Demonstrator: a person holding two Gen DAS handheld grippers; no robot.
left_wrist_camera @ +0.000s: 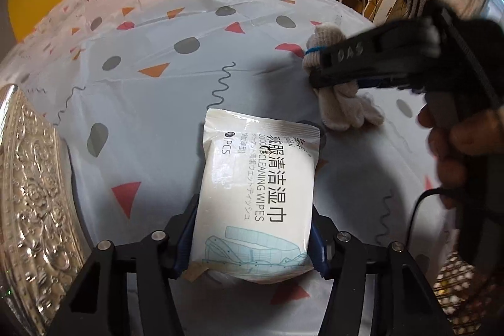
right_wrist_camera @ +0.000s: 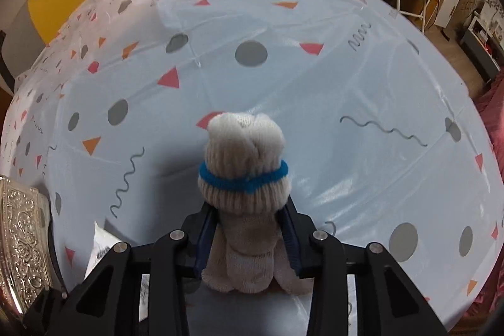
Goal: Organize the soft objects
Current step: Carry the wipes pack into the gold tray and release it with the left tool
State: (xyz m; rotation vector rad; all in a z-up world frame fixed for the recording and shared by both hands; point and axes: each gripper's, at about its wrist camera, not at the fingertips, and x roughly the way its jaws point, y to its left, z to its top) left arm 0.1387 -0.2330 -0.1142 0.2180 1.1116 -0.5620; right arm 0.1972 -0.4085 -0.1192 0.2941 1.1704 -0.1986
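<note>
While the wipes pack [left_wrist_camera: 255, 194] fills the left gripper [left_wrist_camera: 252, 241], the glove [right_wrist_camera: 244, 178] sits clamped in the right gripper [right_wrist_camera: 249, 241].

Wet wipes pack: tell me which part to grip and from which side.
Grip the wet wipes pack across its narrow width at the near end, coming down from above. It lies flat on the tablecloth, long axis running away, so its long edges suit the left gripper straddling it.

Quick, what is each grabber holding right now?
Left gripper: closed on the white wet-wipes packet.
Right gripper: closed on the beige knitted glove bundle with blue band.
</note>
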